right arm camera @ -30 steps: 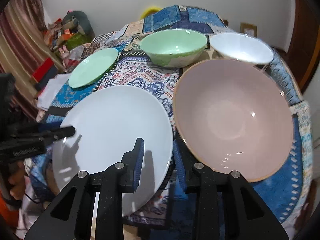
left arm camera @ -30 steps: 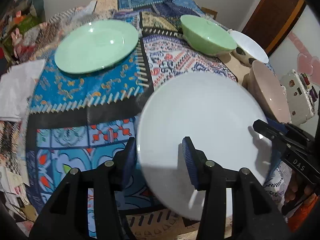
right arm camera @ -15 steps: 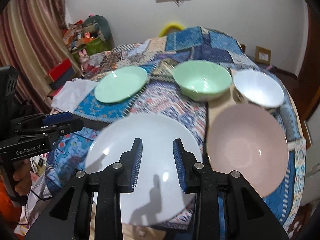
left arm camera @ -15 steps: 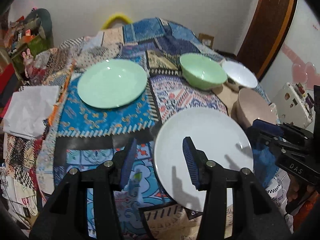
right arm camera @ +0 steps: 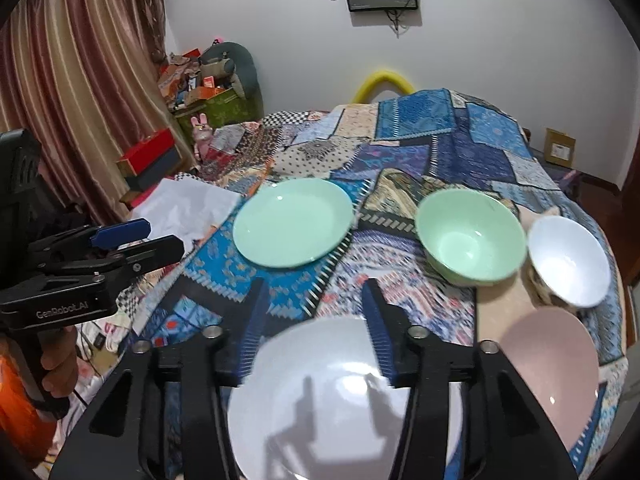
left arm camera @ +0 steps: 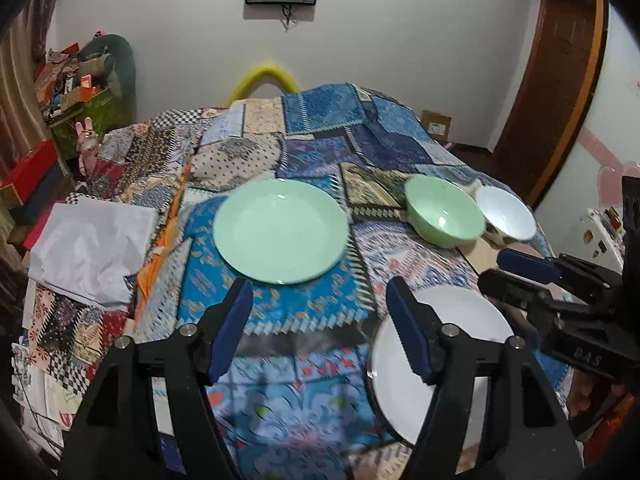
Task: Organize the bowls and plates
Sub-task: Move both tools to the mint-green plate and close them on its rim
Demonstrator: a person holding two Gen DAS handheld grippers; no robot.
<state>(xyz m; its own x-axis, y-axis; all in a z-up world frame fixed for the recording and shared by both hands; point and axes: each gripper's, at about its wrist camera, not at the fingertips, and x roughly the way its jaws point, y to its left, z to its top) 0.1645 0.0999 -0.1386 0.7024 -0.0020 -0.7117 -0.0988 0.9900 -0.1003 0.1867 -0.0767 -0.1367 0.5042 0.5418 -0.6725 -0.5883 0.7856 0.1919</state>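
A white plate (left arm camera: 460,332) (right arm camera: 332,392) lies near the front edge of the patchwork cloth. A green plate (left arm camera: 280,230) (right arm camera: 294,226) sits mid-table. On the right stand a green bowl (left arm camera: 444,210) (right arm camera: 470,236), a white bowl (left arm camera: 506,214) (right arm camera: 568,260) and a pink bowl (right arm camera: 556,364). My left gripper (left arm camera: 320,328) hovers above the cloth, left of the white plate, its jaws opening with nothing between them. My right gripper (right arm camera: 312,328) hangs over the white plate's far rim, jaws opening and empty.
The patchwork cloth (left arm camera: 280,312) covers the whole table. Crumpled white paper (left arm camera: 92,252) (right arm camera: 188,208) lies at the left edge. Boxes and clutter (right arm camera: 200,88) stand by the curtain (right arm camera: 80,80). A hand (right arm camera: 56,360) holds the left gripper's handle.
Both grippers have risen and pulled back from the white plate, and both jaws have widened. More of the table and the wall has come into view.
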